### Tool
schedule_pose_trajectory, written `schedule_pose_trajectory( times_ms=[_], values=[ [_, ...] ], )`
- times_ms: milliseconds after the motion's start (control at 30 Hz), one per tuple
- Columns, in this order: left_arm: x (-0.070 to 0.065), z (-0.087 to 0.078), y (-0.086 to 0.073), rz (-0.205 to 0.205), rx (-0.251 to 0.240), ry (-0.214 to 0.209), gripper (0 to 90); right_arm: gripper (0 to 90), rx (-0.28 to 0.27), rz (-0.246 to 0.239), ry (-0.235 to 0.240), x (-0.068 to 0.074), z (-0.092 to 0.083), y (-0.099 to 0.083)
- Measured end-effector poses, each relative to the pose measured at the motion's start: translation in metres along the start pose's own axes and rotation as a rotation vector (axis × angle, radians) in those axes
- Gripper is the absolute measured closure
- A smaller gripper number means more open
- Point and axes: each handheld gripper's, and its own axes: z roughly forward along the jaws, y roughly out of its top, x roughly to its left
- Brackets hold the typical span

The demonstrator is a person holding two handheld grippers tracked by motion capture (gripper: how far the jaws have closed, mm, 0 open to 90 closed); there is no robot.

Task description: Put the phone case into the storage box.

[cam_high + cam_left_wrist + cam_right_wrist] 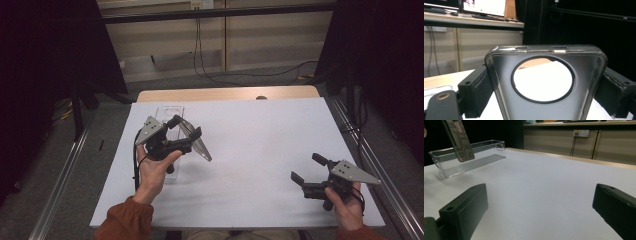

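While the left gripper point(184, 131), raised, pinches a phone case point(196, 142) between its jaws, the right gripper point(307, 169) hovers low, jaws spread.

The phone case point(544, 85) runs off the bottom edge — its lower end unseen — hiding the table behind.

high view looks down on the table point(260, 150); both gripper views skim it low, close.

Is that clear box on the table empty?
Empty: the clear box shows only its ribbed floor, while the phone case sits clamped in the left gripper above the table.
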Motion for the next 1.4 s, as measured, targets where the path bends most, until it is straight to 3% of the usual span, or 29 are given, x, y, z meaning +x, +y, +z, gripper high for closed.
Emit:
schedule_pose_trajectory(
  times_ms=[633, 700, 733, 767, 1400],
  values=[
    [0.025, -0.009, 0.028, 0.022, -0.013, 0.1, 12.1, 0.0, 0.013, 0.001, -0.013, 0.001, 0.002, 0.0],
    [0.027, -0.01, 0.029, 0.023, -0.011, 0.105, 12.1, 0.0, 0.014, -0.004, -0.007, 0.001, 0.002, 0.0],
    [0.027, -0.009, 0.029, 0.005, -0.028, 0.111, 12.1, 0.0, 0.013, -0.004, -0.004, 0.001, 0.002, -0.001],
    [0.029, -0.011, 0.03, 0.027, -0.011, 0.112, 12.1, 0.0, 0.013, -0.002, -0.007, 0.001, 0.002, -0.001],
    [0.056, -0.012, 0.04, 0.055, -0.02, 0.201, 12.1, 0.0, 0.018, -0.013, 0.001, 0.001, 0.002, -0.001]
  ],
)
